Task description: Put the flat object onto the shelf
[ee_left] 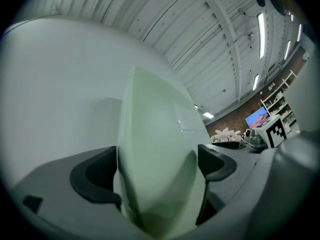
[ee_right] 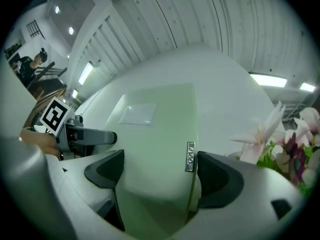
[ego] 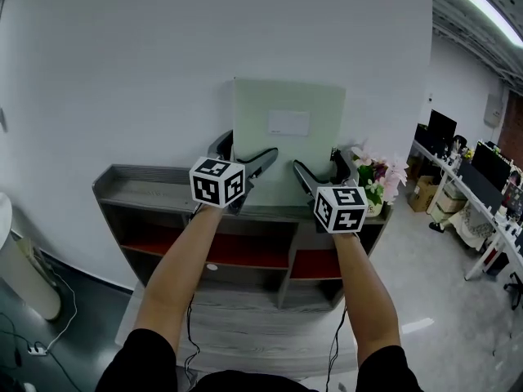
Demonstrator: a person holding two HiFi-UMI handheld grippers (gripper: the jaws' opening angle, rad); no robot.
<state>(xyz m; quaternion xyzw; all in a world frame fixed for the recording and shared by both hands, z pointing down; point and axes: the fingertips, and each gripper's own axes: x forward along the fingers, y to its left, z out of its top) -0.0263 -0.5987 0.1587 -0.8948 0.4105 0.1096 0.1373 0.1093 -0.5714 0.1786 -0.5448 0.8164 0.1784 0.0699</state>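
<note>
The flat object (ego: 286, 129) is a pale green file with a white label, upright against the white wall above the shelf (ego: 139, 188) top. Its lower edge is hidden behind the grippers. My left gripper (ego: 245, 149) is shut on its lower left edge, and in the left gripper view the green file (ee_left: 155, 149) fills the gap between the pads (ee_left: 100, 176). My right gripper (ego: 321, 168) is shut on the lower right edge. The right gripper view shows the file (ee_right: 155, 149) and a small metal tag (ee_right: 190, 156) on its side edge.
A pot of pink flowers (ego: 377, 178) stands on the shelf top right beside the right gripper. The dark shelf has red-backed compartments (ego: 237, 251) below. A white cylinder (ego: 24, 276) and floor cables (ego: 33, 345) are at left; office desks (ego: 474, 186) at right.
</note>
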